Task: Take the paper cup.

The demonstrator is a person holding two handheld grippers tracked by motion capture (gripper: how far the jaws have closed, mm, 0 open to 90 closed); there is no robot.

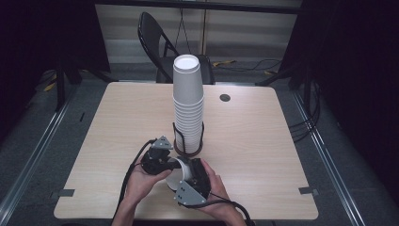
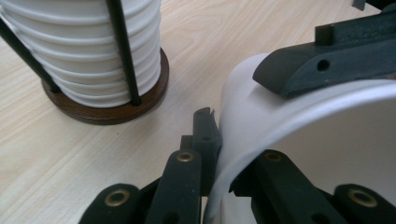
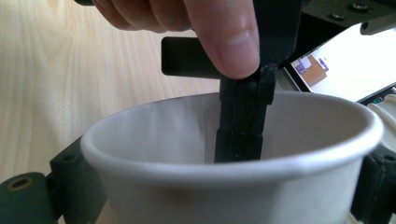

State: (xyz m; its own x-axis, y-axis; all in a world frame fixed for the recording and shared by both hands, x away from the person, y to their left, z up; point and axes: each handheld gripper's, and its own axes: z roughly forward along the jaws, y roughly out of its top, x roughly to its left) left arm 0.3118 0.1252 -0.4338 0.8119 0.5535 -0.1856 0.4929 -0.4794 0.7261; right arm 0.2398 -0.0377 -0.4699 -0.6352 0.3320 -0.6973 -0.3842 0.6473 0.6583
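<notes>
A black folding chair (image 1: 155, 42) stands beyond the wooden table (image 1: 263, 141).

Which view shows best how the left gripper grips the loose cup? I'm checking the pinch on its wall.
The left gripper view: the left gripper pinches the cup wall between closed jaws. The right gripper view shows those jaws inside the cup. The high view shows hands around it.

Evenly lit table, dark surroundings, close-ups perhaps blurred.
</notes>
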